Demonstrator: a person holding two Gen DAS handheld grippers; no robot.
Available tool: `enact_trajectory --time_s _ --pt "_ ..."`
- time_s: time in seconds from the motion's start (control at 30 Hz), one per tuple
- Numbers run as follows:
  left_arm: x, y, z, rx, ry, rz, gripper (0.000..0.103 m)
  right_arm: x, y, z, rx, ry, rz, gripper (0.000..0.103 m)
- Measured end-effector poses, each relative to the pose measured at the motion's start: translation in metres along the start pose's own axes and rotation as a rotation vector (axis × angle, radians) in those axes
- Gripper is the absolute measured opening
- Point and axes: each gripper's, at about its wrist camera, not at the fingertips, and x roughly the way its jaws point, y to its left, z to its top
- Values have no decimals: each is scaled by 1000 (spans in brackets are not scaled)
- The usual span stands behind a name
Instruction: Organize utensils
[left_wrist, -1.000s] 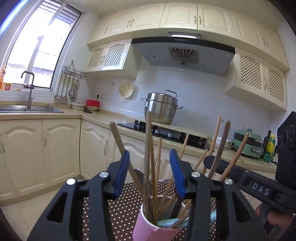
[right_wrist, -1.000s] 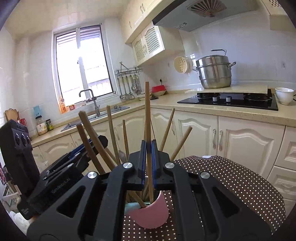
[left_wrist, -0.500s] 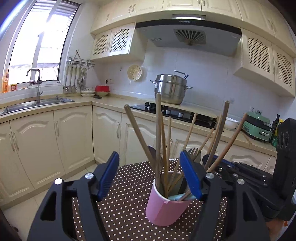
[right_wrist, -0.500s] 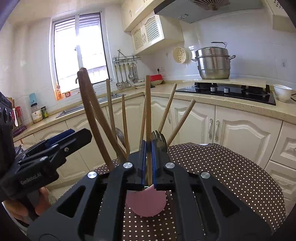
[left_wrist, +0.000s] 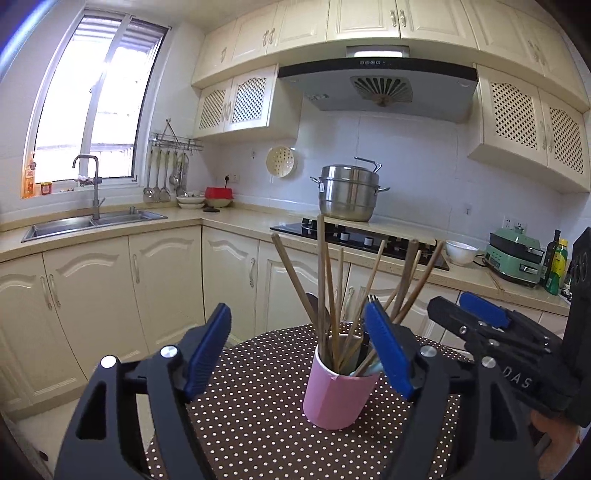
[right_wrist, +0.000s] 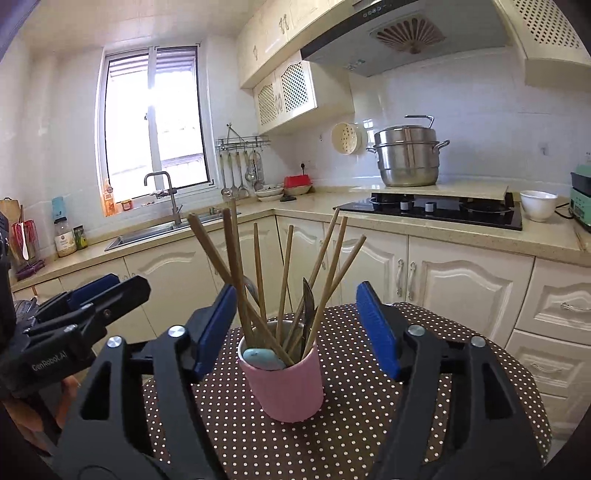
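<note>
**Both grippers open and clear of the cup; utensils standing loose in it**

Item under inspection: a pink cup (right_wrist: 282, 384) holding a bundle of wooden chopsticks (right_wrist: 258, 280), at least one metal fork (right_wrist: 308, 306) and a pale blue handle (right_wrist: 263, 359) lying against the rim. The cup stands upright on the dotted counter (right_wrist: 369, 417), well inside its edges. The sticks fan outward from the cup mouth, long axes close to vertical, tips spread to both sides.

Key relation: the cup lies directly ahead of the right gripper (right_wrist: 297, 328) and roughly centred between its jaws. From the left gripper (left_wrist: 301, 349) the cup sits ahead but offset toward its right-hand jaw, which overlaps the cup rim in that view. The right gripper (left_wrist: 480, 317) appears at the right of the left wrist view; the left gripper (right_wrist: 92, 299) appears at the left of the right wrist view. They flank the cup from opposite sides. Which is nearer cannot be judged.

Jaw state: both pairs have just been opening and stand wide. Nothing is pressed between either pair; the sticks rise in the gap beyond the pads, not in contact.

Assessment: every utensil in view sits in the cup. Any further pick would call for narrowing on a single near-vertical stick.
</note>
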Motion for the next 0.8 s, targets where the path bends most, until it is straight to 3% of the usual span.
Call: enact_trajectory --time_s 0.37,0.53,0.8 --pt "-83 -7 2 65 -71 29 87 -81 30 -4 3 -53 -97 81" --pt "-115 -14 0 120 -77 47 88 -118 48 -10 0 -56 -125 86" --pt "-163 -23 -4 127 -112 14 88 -168 78 -22 -22 -113 -169 90"
